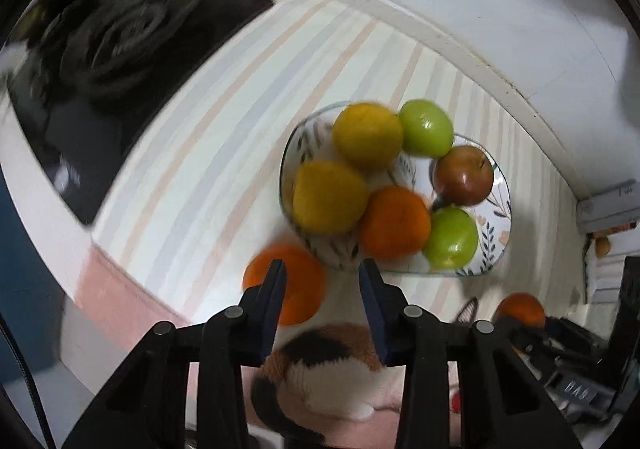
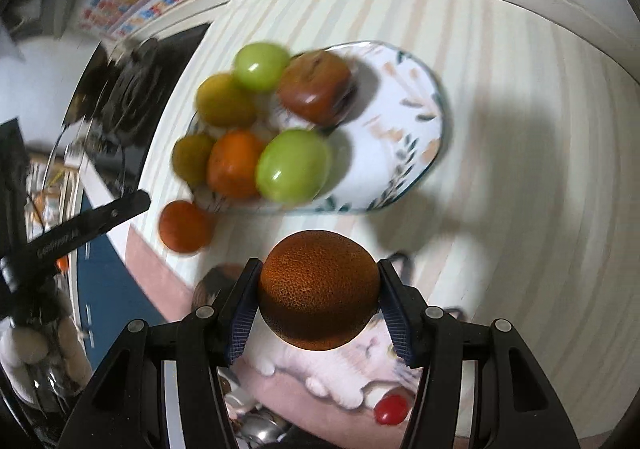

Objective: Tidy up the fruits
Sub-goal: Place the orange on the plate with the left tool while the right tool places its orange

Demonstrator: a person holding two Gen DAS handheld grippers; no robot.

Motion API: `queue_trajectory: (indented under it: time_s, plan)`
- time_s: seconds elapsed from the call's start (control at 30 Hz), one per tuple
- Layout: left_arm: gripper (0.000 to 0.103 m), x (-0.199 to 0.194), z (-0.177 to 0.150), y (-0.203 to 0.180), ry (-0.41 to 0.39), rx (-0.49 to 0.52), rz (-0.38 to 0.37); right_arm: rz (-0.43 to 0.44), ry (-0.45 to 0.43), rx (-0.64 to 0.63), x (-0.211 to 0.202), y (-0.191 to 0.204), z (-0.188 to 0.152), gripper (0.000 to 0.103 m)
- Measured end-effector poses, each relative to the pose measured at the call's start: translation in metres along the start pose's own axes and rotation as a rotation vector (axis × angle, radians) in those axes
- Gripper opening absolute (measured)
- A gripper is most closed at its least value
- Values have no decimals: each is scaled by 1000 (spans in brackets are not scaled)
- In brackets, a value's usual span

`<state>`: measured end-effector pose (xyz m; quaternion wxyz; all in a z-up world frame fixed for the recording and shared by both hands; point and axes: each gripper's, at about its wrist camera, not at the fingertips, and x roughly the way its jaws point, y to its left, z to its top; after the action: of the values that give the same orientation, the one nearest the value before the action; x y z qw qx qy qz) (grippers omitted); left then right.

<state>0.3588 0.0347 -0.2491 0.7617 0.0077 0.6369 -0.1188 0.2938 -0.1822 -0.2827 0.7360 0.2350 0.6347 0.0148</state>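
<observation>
A leaf-patterned plate (image 1: 496, 209) (image 2: 416, 121) on the striped mat holds two yellow fruits (image 1: 368, 135), two green ones (image 1: 451, 237), a reddish apple (image 1: 463, 176) and an orange (image 1: 394, 221). A loose orange (image 1: 298, 285) (image 2: 185, 225) lies on the mat just outside the plate's near left edge. My left gripper (image 1: 322, 277) is open and empty above it, its left finger over the orange. My right gripper (image 2: 318, 281) is shut on another orange (image 2: 319, 289), held above the mat short of the plate; this orange also shows in the left wrist view (image 1: 520, 309).
A black gas stove (image 1: 108, 61) stands to the left of the mat, with a white wall ledge (image 1: 460, 49) behind the plate. The mat's near end shows a cat print (image 2: 360, 369). A pale box (image 1: 608, 205) sits at the far right.
</observation>
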Motion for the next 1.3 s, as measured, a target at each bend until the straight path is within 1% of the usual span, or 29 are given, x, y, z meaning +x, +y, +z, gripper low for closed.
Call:
queue_trajectory:
  time_s: [0.03,0.1,0.13,0.17,0.23,0.27,0.3,0.33,0.37,0.43,0.5,0.57,0.6,0.67,0.7,0.73,0.83,0.93,1.1,1.23,1.3]
  plan:
    - [36,4,2,-2,16,15,13,-5,-5,2,-1,-2,3,59]
    - [37,18,3,-3,52,5,3,-4,-14,0,-4,-3,4,59]
    - [37,24,2,-1,69,9,11,-1,-17,1,-6,-4,3,59]
    - [38,30,0,-2,74,7,35,4,-18,3,-8,-5,0,59]
    - [38,29,-6,5,54,-2,60,15,-12,12,-7,-5,-7,59]
    - [38,27,-8,15,35,-29,68,19,-8,20,-6,-7,-9,59]
    - [44,27,-7,22,25,-54,70,23,-6,26,-4,-8,-11,59]
    - [47,26,-6,29,15,-78,73,29,-5,32,-2,-8,-11,59]
    - [54,25,-3,36,5,-102,72,31,-4,35,2,-6,-11,59]
    - [56,26,0,46,15,-136,53,33,3,37,8,-3,-13,59]
    - [56,35,1,48,64,-149,-5,29,11,26,13,1,-12,59]
    - [56,44,3,45,92,-135,-17,24,15,11,16,6,-13,59]
    - [56,49,3,43,105,-122,-9,23,17,8,18,8,-12,59]
    - [57,60,2,38,135,-100,18,19,22,1,20,13,-13,59]
    - [61,64,2,37,143,-85,41,17,24,-1,21,14,-13,59]
    - [62,69,3,36,146,-71,52,16,26,-4,22,16,-12,59]
    - [64,73,3,37,129,-74,36,5,30,-16,24,19,-11,59]
    - [63,73,-1,39,99,-80,28,0,34,-17,27,22,-11,59]
    - [61,64,-10,41,85,-95,36,6,26,-9,23,20,-12,59]
    - [61,36,-19,31,35,-91,8,32,-3,18,6,9,-10,59]
    - [61,15,-19,18,-4,-69,-25,42,-28,35,-4,2,-6,59]
